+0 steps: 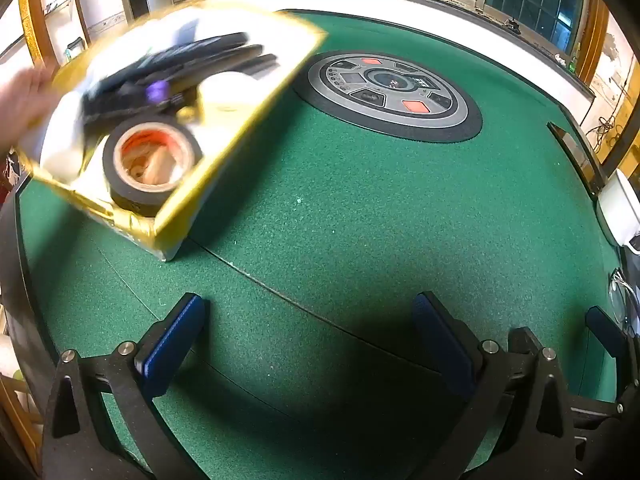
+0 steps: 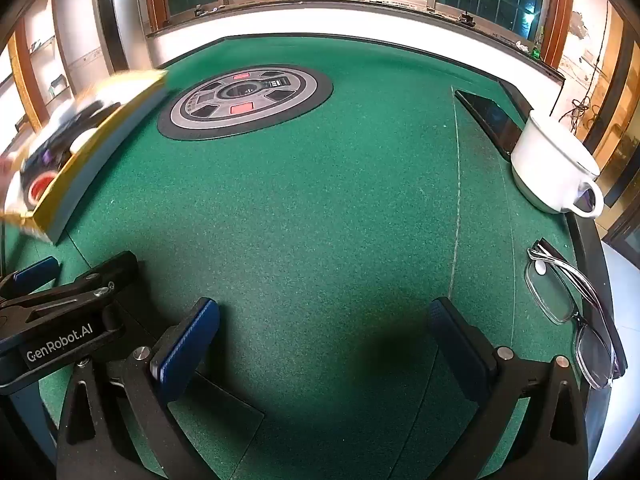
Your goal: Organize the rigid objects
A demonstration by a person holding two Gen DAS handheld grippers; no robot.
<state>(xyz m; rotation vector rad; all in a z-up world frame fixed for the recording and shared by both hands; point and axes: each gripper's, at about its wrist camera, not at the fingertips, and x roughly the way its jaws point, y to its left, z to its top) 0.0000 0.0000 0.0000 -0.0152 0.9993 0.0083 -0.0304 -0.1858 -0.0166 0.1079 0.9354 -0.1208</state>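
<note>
A hand (image 1: pixel 20 100) holds a gold-rimmed box (image 1: pixel 236 140) tilted above the left part of the green table (image 1: pixel 340 208); the box is motion-blurred. Inside it lie a roll of black tape (image 1: pixel 134 196), several dark pen-like items (image 1: pixel 180 64) and white pieces. My left gripper (image 1: pixel 310 344) hangs open over bare felt, nearer than the box and to its right, with nothing between its blue pads. My right gripper (image 2: pixel 324 350) is also open and empty. In the right wrist view the box (image 2: pixel 100 152) shows at the left edge, and the left gripper (image 2: pixel 60 308) sits beside my right one.
A round control console (image 2: pixel 244 100) sits in the table's centre. A white cup (image 2: pixel 552 168) stands at the right edge, a dark phone (image 2: pixel 492 120) lies behind it, and folded glasses (image 2: pixel 572 312) lie nearer. Windows run along the far wall.
</note>
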